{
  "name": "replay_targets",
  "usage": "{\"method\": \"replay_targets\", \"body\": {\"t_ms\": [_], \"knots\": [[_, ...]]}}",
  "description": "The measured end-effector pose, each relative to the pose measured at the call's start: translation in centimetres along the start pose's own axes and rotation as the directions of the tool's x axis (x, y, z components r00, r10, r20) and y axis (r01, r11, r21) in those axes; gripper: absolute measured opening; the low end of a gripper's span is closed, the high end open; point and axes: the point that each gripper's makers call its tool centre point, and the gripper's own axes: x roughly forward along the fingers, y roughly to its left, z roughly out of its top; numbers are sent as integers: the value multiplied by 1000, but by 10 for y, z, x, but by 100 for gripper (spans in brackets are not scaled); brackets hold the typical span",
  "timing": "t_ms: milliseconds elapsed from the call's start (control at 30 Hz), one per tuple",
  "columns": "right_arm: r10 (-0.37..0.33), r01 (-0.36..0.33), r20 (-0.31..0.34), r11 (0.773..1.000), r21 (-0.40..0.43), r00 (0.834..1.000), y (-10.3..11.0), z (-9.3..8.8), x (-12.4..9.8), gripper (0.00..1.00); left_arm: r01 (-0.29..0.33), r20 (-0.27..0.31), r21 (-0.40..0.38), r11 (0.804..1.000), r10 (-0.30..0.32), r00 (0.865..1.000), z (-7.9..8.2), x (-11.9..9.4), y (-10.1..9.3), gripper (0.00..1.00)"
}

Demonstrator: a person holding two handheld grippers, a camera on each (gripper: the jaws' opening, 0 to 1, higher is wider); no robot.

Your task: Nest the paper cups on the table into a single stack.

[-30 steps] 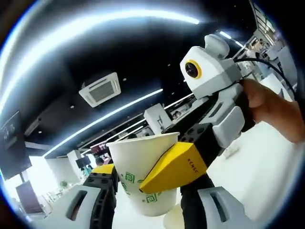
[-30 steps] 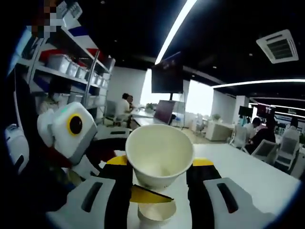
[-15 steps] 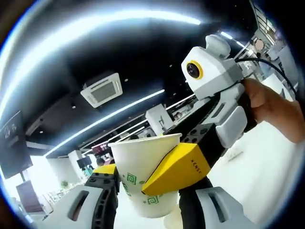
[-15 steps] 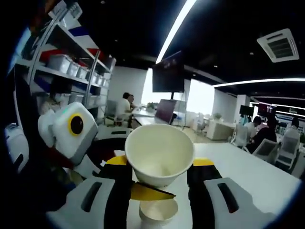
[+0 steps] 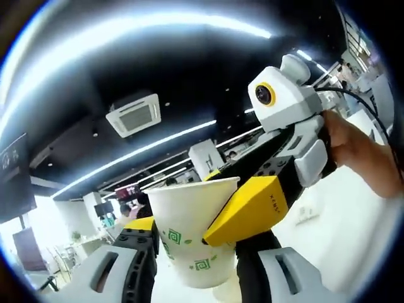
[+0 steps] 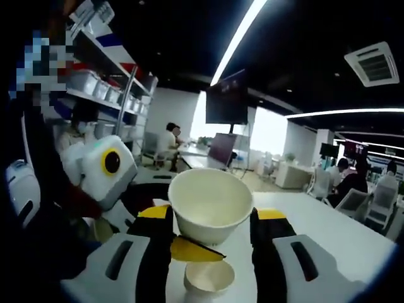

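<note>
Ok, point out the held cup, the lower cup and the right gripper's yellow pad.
held cup (image 5: 189, 218): left gripper view, on its printed side wall.
lower cup (image 6: 209, 276): right gripper view, on its open rim.
yellow pad (image 5: 246, 210): left gripper view, on its flat outer face.

Yellow jaw of the right tool (image 5: 247, 211): small dark lettering, too small to read.
Paper cup (image 5: 192, 237): green square motifs, no words.

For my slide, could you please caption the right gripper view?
Right gripper holds a paper cup above a second cup on the white table.
</note>
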Motion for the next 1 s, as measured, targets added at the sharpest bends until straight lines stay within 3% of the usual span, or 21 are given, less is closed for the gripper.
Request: {"method": "replay_targets", "body": {"t_ms": [133,267,367,533,700,867,1000], "knots": [[7,-7,20,1000,2,1000,-1,7,-5,52,10,-4,-53,999,-11,1000,-3,-1,3,51],[1,-1,47,1000,4,999,-6,15,-14,52,17,-1,-163,987,-18,1000,-7,-2,9,51],[-1,1,63,1000,4,998,-11,19,-21,51,46,6,-282,958,-46,999,-9,-3,14,51],[-5,4,70,1000,3,998,-18,20,-29,50,84,27,-398,913,-80,996,-7,-3,21,51],[37,-36,29,999,-18,999,-17,5,-29,47,134,58,-486,864,-121,991,-3,-4,22,51],[87,-87,-20,996,-3,996,-13,-16,-22,47,180,96,-584,792,-153,984,1,-5,21,51],[121,-121,-27,993,18,992,-6,-23,-15,47,184,100,-595,782,-155,983,2,-4,21,51]]}}
